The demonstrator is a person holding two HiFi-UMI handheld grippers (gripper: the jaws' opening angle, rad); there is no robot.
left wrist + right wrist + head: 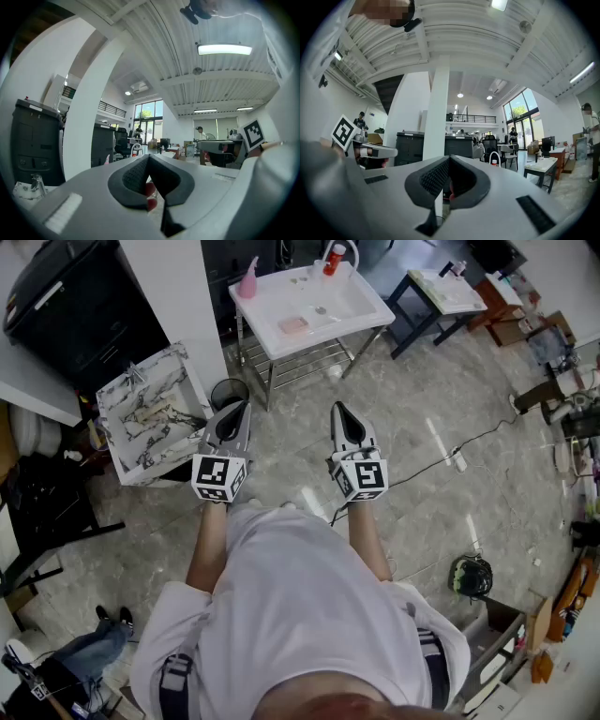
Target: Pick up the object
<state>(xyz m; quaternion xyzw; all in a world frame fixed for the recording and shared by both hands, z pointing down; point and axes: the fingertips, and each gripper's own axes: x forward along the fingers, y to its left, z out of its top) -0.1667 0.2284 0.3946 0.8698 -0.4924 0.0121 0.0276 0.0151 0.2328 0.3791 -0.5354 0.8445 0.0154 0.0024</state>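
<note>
A white table [352,313] stands ahead of me on the marble floor. On it are a pink flat item [292,325], a pink bottle [248,279] and a red bottle [333,259]. My left gripper [244,409] and right gripper [337,409] are held side by side in the air, short of the table, both pointing towards it. Each has its jaws closed together with nothing held. In the left gripper view the left gripper [149,158] meets at its tip, and so does the right gripper [450,159] in the right gripper view. A small red blur shows behind each gap; I cannot tell what it is.
A black bin [228,392] and a marble-patterned stand [150,413] sit left of the table. A black cabinet [66,306] is at the far left and a dark side table [441,296] at the right. A cable [450,451] runs across the floor.
</note>
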